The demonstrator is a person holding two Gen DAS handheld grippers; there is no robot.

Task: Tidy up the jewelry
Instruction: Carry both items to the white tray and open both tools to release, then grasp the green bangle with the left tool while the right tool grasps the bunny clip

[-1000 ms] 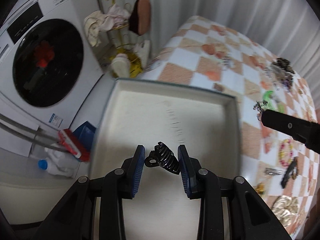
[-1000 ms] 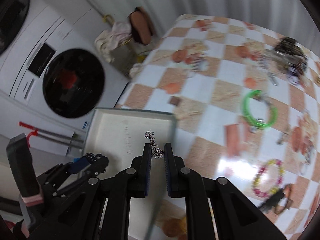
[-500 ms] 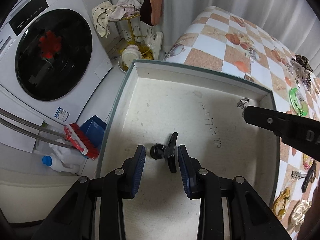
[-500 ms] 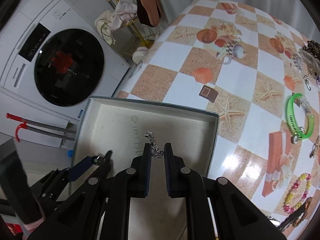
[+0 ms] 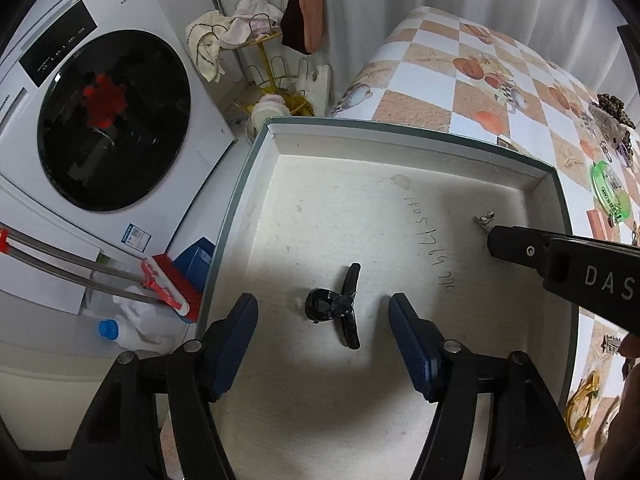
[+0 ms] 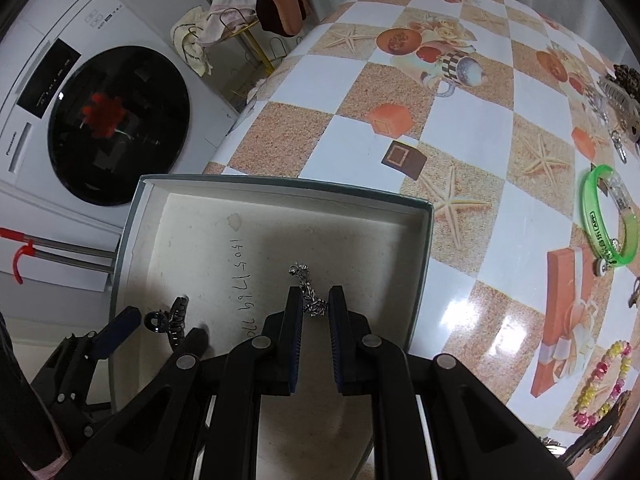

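Note:
A shallow white box (image 5: 400,136) with a grey-green rim sits at the table's corner; it also shows in the right wrist view (image 6: 280,186). A black hair claw clip (image 5: 340,308) lies on the box floor between the spread fingers of my left gripper (image 5: 322,310), which is open and empty. The clip also shows in the right wrist view (image 6: 170,320). My right gripper (image 6: 315,306) is shut on a small silver chain piece (image 6: 306,292) and holds it over the box's right side; the chain also shows in the left wrist view (image 5: 484,219).
The checkered table (image 6: 480,128) holds a green bangle (image 6: 608,216), a bead bracelet (image 6: 600,384) and several other pieces at the right. A washing machine (image 5: 100,120), a gold rack (image 5: 264,60), a red brush (image 5: 168,284) and a bottle (image 5: 128,330) stand left of the table.
My left gripper has opened wide and let the black clip drop onto the box floor. My right gripper has moved in over the box with the chain piece.

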